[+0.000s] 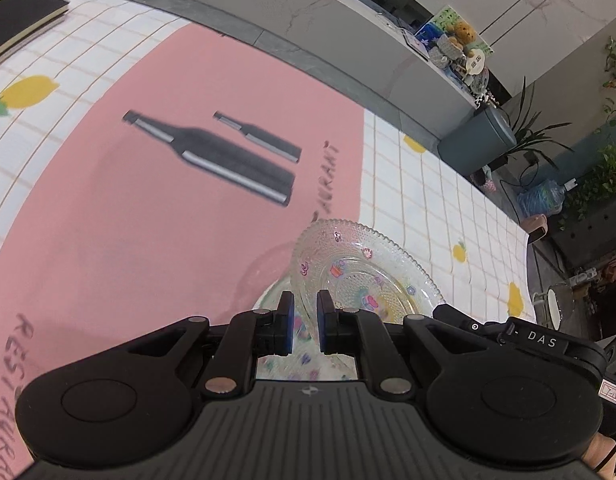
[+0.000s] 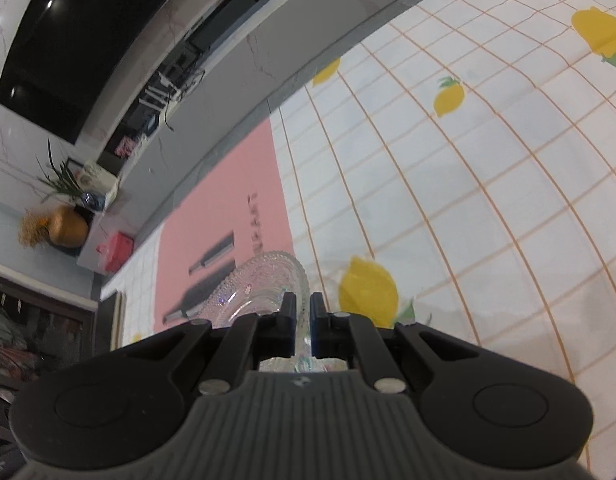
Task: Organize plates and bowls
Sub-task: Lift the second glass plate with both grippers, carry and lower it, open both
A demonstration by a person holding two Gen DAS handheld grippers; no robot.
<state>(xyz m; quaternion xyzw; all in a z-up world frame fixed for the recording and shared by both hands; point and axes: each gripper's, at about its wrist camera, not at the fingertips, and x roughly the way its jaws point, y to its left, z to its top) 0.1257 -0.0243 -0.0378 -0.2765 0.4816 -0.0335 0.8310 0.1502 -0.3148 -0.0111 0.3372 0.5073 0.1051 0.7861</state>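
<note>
A clear glass plate [image 1: 367, 272] with small coloured flower prints is held tilted above the table. My left gripper [image 1: 305, 312] is shut on its near rim, the rim passing between the blue pads. In the right wrist view the same kind of clear glass plate [image 2: 264, 284] stands on edge, and my right gripper [image 2: 302, 312] is shut on its rim. I cannot tell whether both grippers hold one plate or two. No bowl shows clearly.
A pink placemat [image 1: 148, 220] printed with dark bottles lies on a white checked tablecloth with lemons [image 2: 467, 200]. A black notebook [image 1: 16, 24] lies at the far left corner. The table's edge [image 1: 527, 240] drops off at the right, with plants and clutter beyond.
</note>
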